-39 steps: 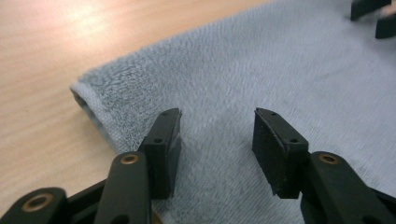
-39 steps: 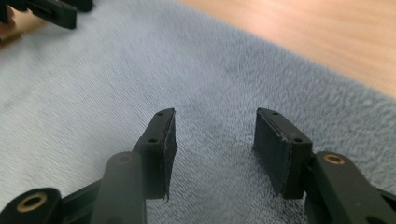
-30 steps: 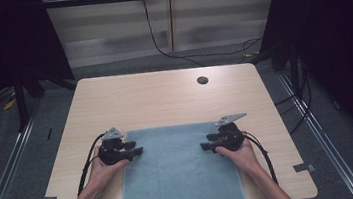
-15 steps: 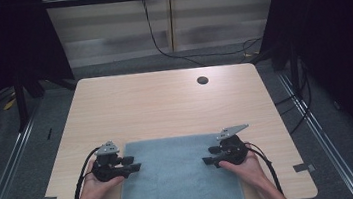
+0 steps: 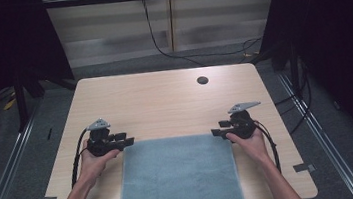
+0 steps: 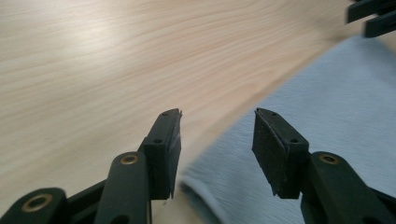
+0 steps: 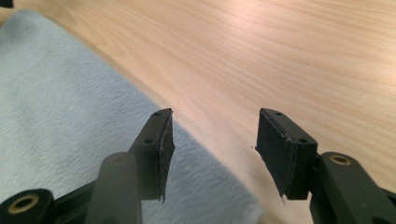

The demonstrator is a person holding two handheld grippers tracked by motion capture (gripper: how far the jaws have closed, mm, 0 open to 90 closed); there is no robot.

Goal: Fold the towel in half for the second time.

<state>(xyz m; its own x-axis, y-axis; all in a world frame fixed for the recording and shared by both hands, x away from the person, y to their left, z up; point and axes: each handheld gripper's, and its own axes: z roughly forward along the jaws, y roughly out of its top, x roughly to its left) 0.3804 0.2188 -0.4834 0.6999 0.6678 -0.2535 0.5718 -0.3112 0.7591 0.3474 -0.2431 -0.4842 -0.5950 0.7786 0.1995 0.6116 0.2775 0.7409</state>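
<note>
surface: pale wood-grain table (image 5: pixel 165 106) bearing a small dark round hole (image 5: pixel 202 80) | room: dim, grey floor, black cable trailing | flat blue-grey towel (image 5: pixel 181 177) lying at near edge | left gripper (image 5: pixel 128 141) and right gripper (image 5: pixel 217 132) just opening, gaping empty beside its far corners

No legible text, labels, brands, numbers or signs anywhere: none on the towel (image 5: pixel 181 177), none on the table (image 5: pixel 164 101) around it.
</note>
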